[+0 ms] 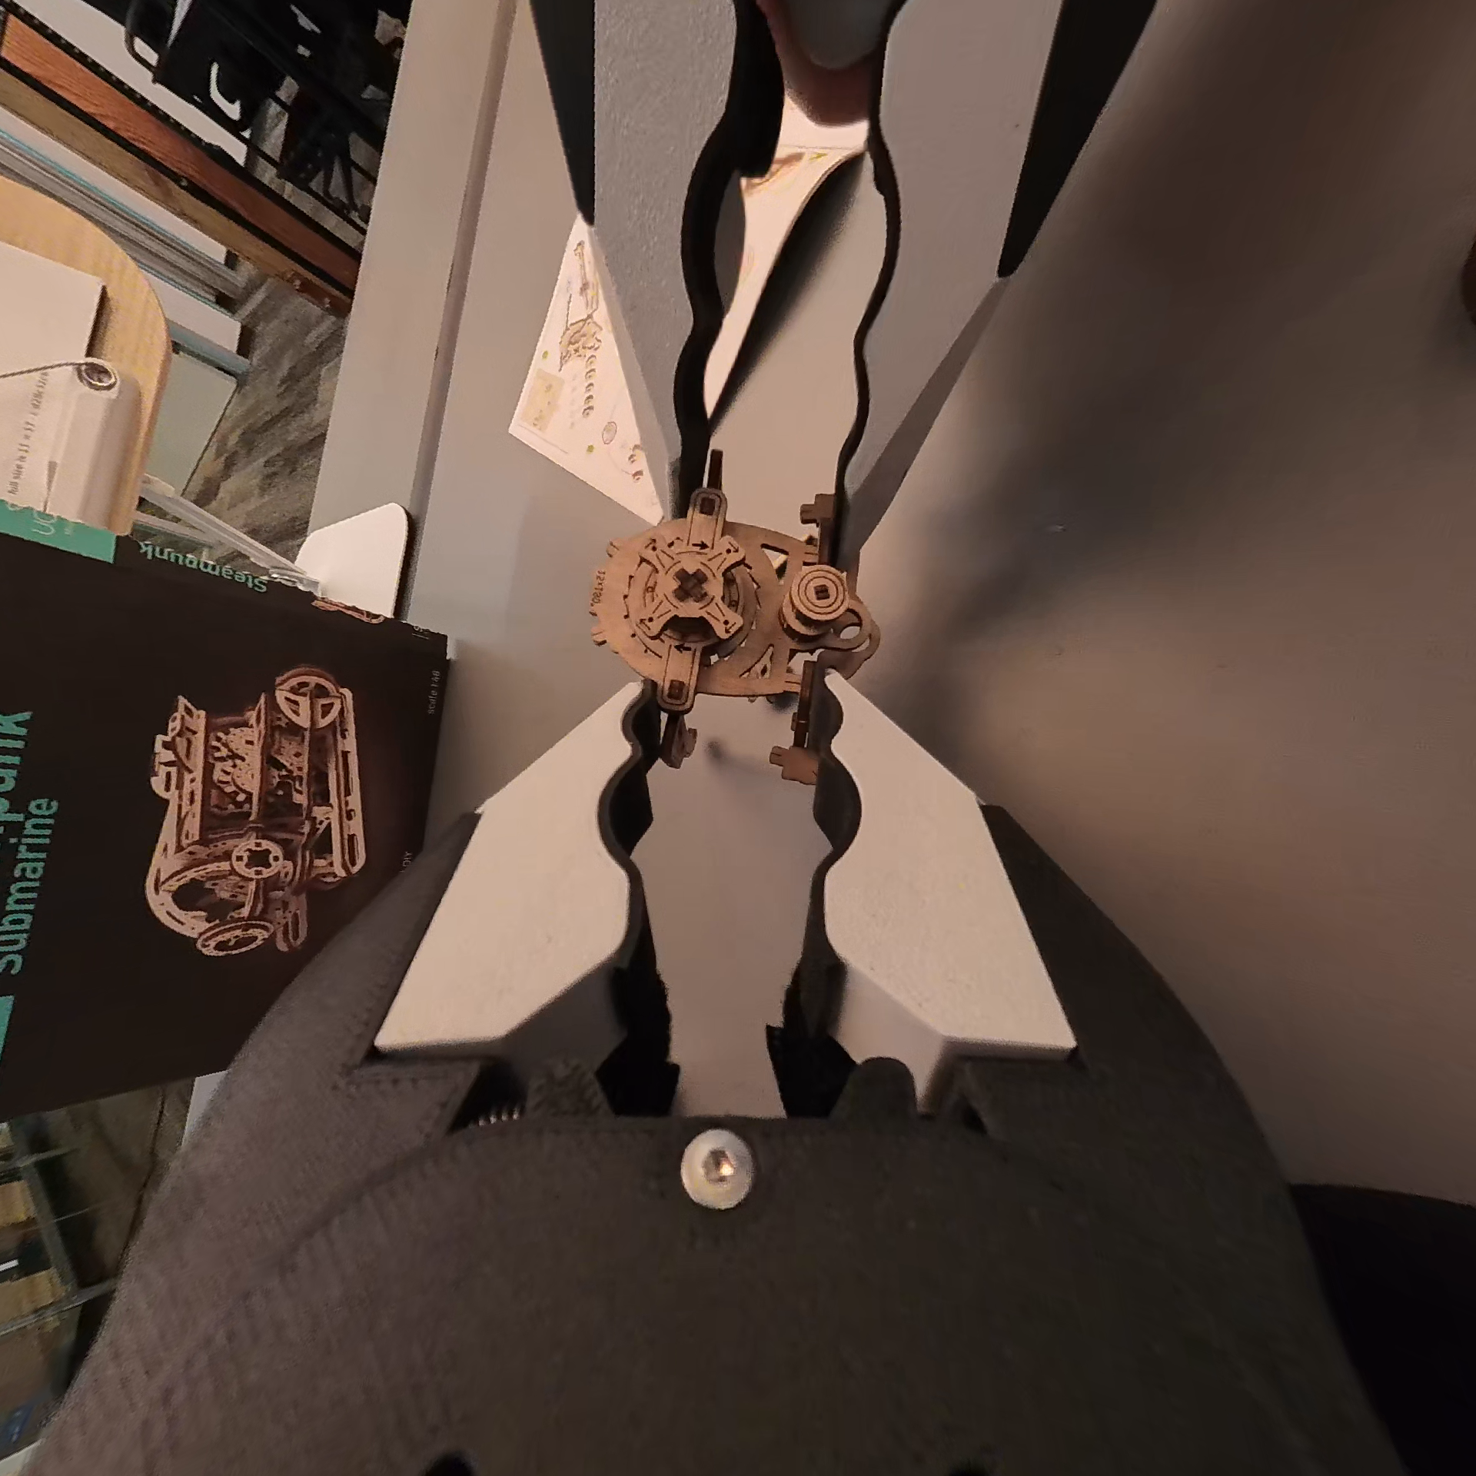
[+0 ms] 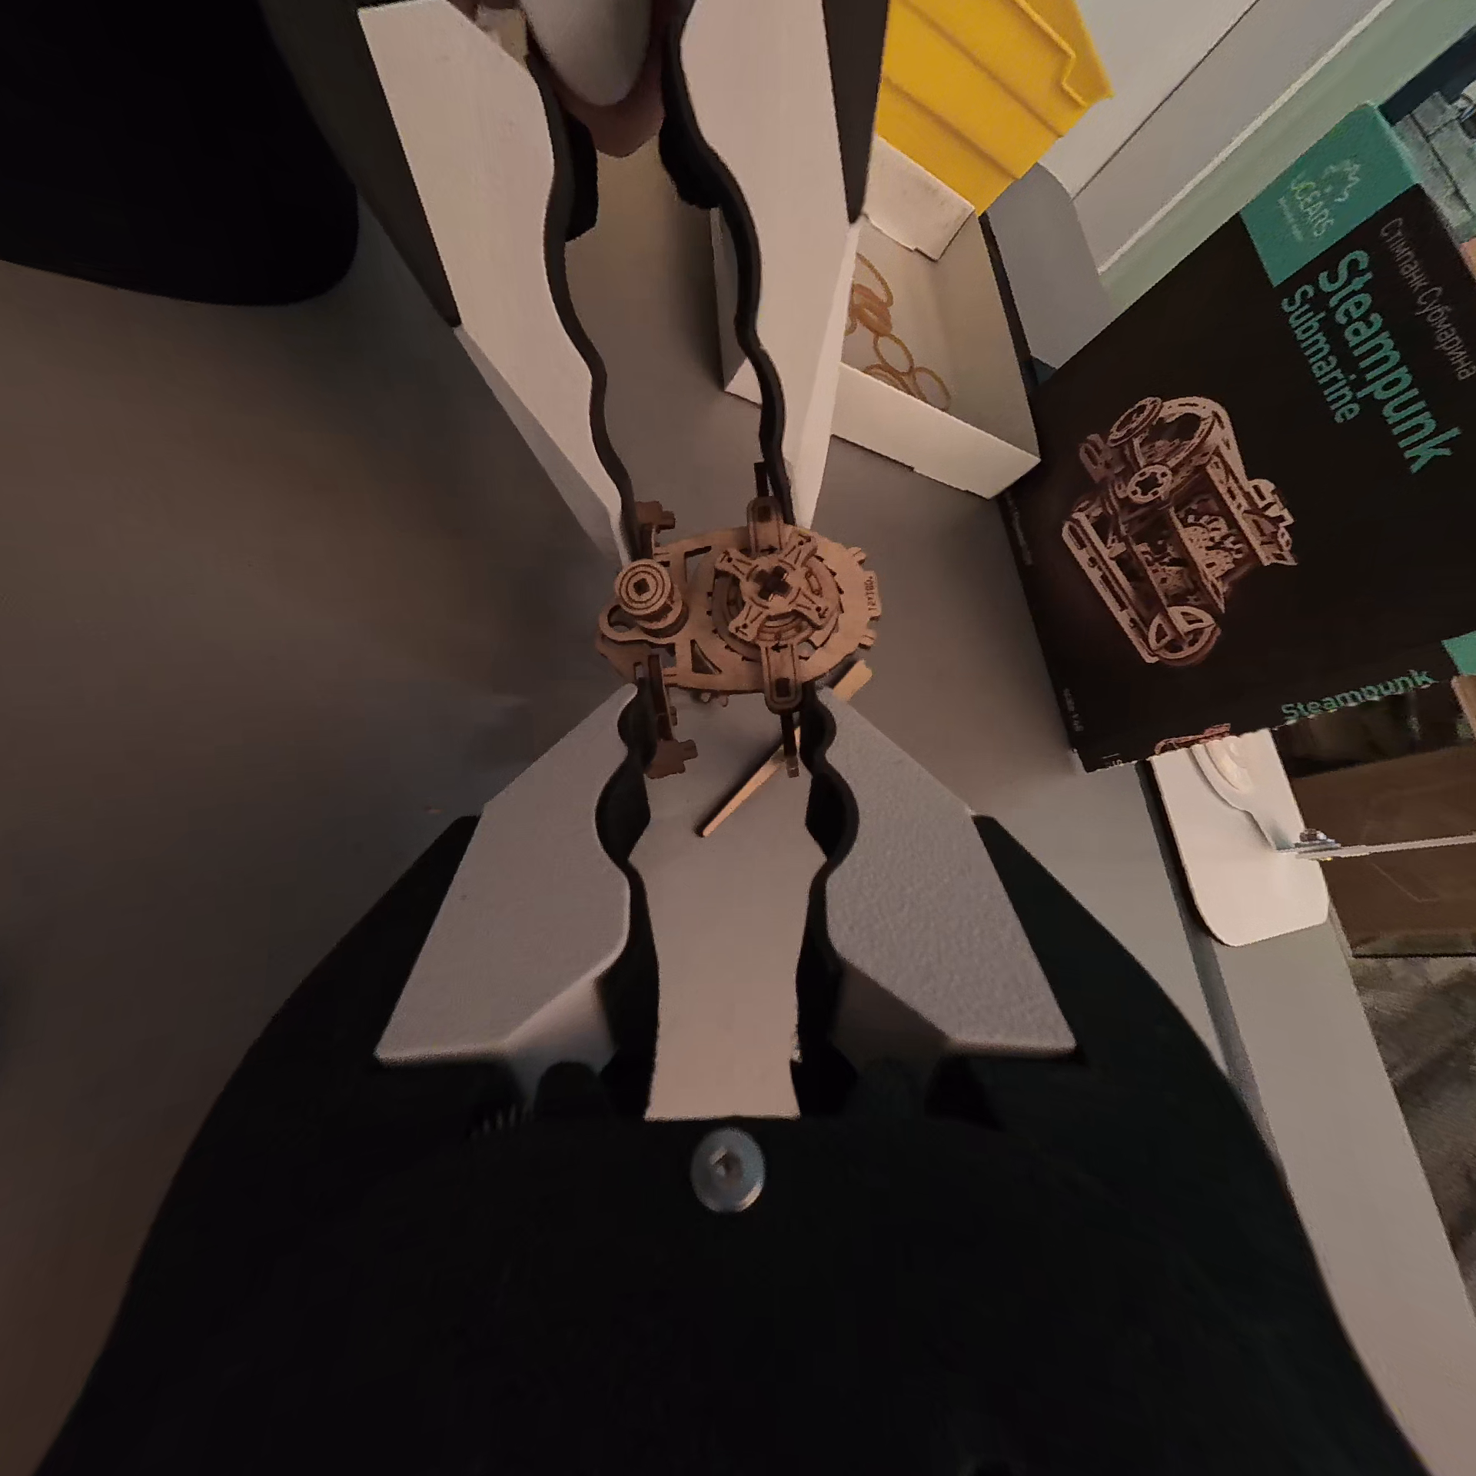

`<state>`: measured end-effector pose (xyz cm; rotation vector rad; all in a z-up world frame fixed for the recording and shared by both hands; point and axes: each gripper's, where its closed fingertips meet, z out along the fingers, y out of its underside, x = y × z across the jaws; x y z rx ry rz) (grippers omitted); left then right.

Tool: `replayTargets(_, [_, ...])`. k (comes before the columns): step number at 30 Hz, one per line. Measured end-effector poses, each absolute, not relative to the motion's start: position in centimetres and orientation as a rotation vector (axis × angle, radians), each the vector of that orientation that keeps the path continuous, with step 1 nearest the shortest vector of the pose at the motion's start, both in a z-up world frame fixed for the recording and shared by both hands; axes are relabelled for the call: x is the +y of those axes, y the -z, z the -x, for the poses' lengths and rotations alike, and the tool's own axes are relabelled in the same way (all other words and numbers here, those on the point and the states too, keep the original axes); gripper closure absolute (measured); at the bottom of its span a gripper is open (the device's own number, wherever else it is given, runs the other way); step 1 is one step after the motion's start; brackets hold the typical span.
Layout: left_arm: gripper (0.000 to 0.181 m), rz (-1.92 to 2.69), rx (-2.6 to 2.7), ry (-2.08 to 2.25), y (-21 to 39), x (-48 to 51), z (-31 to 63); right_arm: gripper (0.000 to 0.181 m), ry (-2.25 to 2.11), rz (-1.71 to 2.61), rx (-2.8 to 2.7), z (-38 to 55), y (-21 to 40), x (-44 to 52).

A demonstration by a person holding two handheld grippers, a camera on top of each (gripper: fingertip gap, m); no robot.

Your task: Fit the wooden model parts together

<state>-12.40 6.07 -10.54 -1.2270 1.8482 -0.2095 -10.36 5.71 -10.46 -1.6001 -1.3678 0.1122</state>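
A wooden model assembly (image 1: 711, 615), a round gear plate with a cross-shaped hub and a small wheel, hangs above the grey table (image 1: 1118, 639) between both grippers. My left gripper (image 1: 735, 703) is shut on its near side, fingertips pressing on the thin side strips. My right gripper (image 1: 763, 479) comes in from the opposite side and clamps the far edge. In the right wrist view the same assembly (image 2: 735, 615) sits between my right gripper (image 2: 727, 703) and the left gripper (image 2: 707, 495) opposite. A loose wooden stick (image 2: 751, 787) lies on the table under it.
The dark model kit box (image 1: 200, 799) stands at the table's edge; it also shows in the right wrist view (image 2: 1238, 479). An instruction sheet (image 1: 575, 383) lies behind. A white carton with rubber bands (image 2: 902, 375) and a yellow bin (image 2: 982, 80) sit beyond. The tips of both grippers are at nearly the same place.
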Motion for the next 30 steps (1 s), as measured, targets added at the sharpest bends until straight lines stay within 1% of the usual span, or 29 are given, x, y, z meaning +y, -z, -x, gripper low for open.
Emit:
replayTargets(6, [0.145,1.252,1.857,0.216,10.62,6.27,12.58,0.144,-0.093,1.563,-1.388,10.42,10.35,5.87])
replayTargets(13, [0.145,1.234,1.876,0.174,10.69,6.14,12.61,0.123,-0.129,1.565,-1.381,10.64,9.97,5.78])
replayTargets(15, [0.145,1.241,1.882,0.202,10.71,5.72,12.42,0.123,-0.098,1.557,-1.383,10.62,9.92,5.91])
replayTargets(17, [0.145,1.234,1.880,0.200,10.65,5.55,12.26,0.129,-0.089,1.545,-1.390,10.69,9.96,5.80])
replayTargets(22, [0.145,1.235,1.885,0.201,10.70,5.52,12.29,0.128,-0.069,1.525,-1.407,10.68,10.01,5.79])
replayTargets(24, [0.145,1.228,1.894,0.183,10.71,5.47,12.33,0.123,-0.043,1.514,-1.409,10.70,9.92,5.88])
replayTargets(30, [0.145,1.244,1.891,0.169,10.72,5.44,12.33,0.127,-0.031,1.518,-1.409,10.85,10.03,5.77])
